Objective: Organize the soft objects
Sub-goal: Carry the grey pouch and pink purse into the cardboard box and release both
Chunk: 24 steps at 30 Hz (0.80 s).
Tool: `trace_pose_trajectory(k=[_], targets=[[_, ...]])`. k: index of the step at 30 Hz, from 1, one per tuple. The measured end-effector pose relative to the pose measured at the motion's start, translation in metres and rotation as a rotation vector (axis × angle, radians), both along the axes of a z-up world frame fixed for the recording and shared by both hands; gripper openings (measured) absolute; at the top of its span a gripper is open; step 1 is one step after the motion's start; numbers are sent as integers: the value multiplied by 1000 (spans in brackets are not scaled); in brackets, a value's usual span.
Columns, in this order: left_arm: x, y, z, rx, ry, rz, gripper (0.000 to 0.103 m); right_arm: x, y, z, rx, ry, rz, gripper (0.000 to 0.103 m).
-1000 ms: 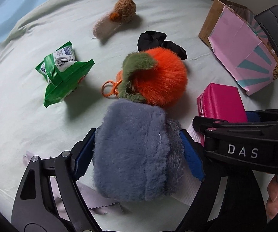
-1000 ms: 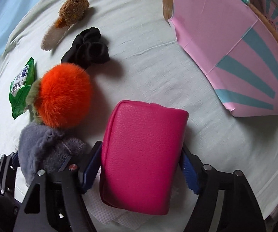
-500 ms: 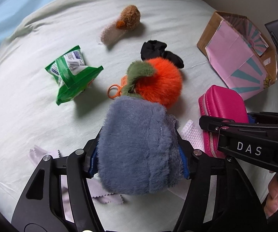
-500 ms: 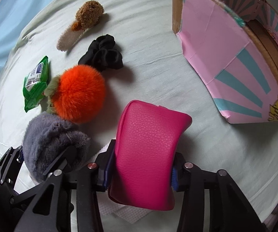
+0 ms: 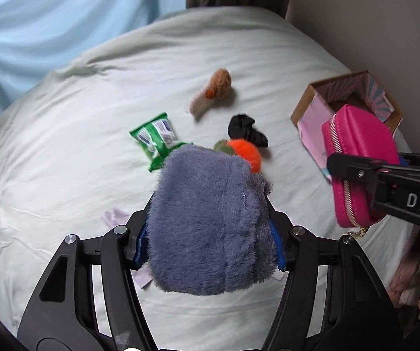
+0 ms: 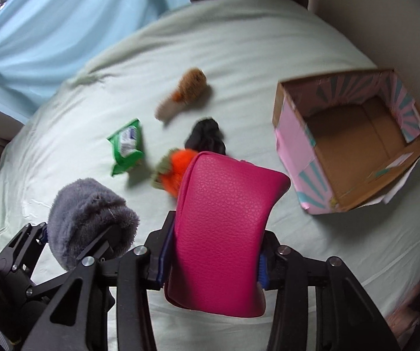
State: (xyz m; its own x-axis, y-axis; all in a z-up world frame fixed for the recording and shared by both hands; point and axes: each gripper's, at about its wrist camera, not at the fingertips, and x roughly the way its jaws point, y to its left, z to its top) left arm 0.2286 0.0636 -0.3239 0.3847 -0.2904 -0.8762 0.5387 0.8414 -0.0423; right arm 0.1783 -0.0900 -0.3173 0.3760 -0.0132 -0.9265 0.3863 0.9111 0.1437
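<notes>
Both grippers lifted w/ grey plush (image 5: 210,222), pink pouch (image 6: 221,216), box (image 6: 353,137) nearer

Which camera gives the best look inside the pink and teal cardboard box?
The right wrist view: the pink and teal cardboard box is seen from above, its brown floor bare. In the left wrist view the box is farther off, and the magenta zip pouch hides much of it.

Left wrist: high above the bed (image 5: 63,152), facing forward-down.
Right wrist: alongside, same heading.
Shared: bed, box (image 6: 353,143).
</notes>
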Motion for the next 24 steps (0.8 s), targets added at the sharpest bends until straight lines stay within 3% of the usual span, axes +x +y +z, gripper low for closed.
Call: trace_pose_trajectory(k=[8,13,19,24], targets=[[-15,-11,85,-73,-66,76,59,-19,-29,83,-24,-122,27,41],[-30,-45,124,-101,-95,107,59,-28,-68,124,-50,-149,53,41],[-50,-105,153,-129,-114,128,59,-38,-135,143,-48,-160,71,41],[-50,-176,152,-117,-103,130,59,-39,-194,140,-46,-148,78,41]])
